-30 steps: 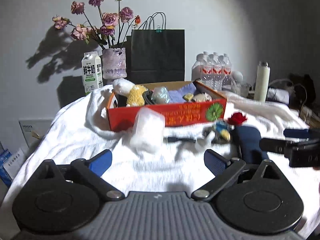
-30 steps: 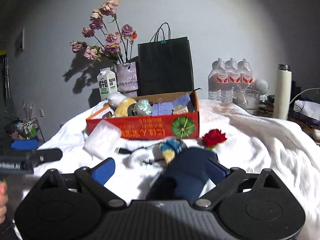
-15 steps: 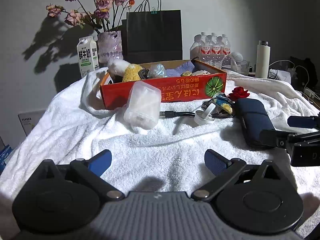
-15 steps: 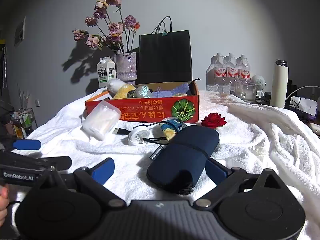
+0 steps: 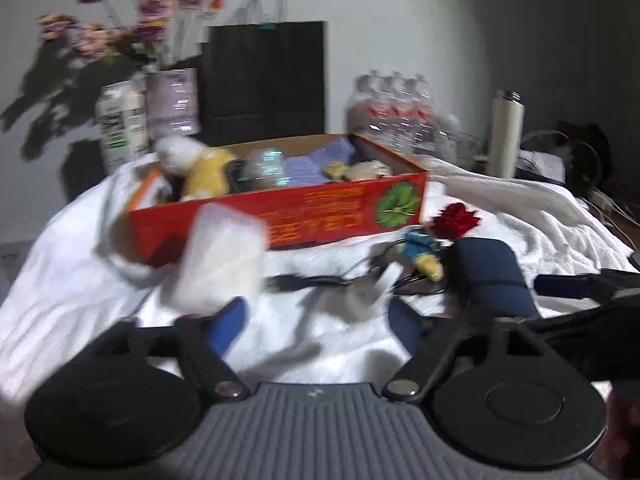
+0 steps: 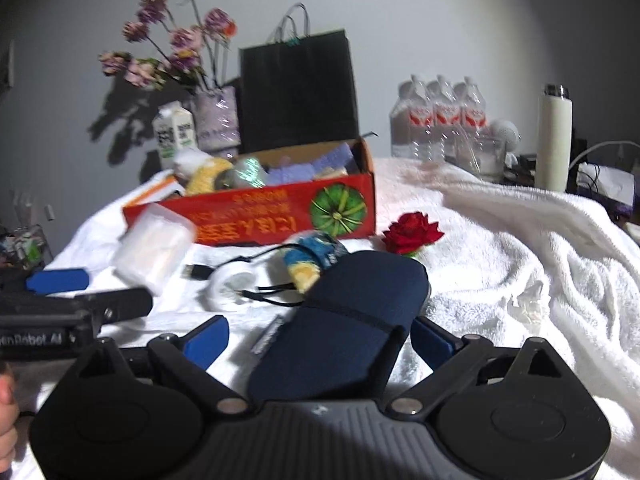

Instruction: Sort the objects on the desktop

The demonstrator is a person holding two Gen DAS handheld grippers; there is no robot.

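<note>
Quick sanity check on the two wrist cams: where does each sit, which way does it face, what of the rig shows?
Left wrist: on the left hand-held gripper, low over the white towel, facing the red box; its open fingers and the right one's at right show.
Right wrist: on the right hand-held gripper, facing the box, open fingers flanking the navy pouch; the other gripper and a bit of hand show at left.
Shared: box, pouch, red rose.
</note>
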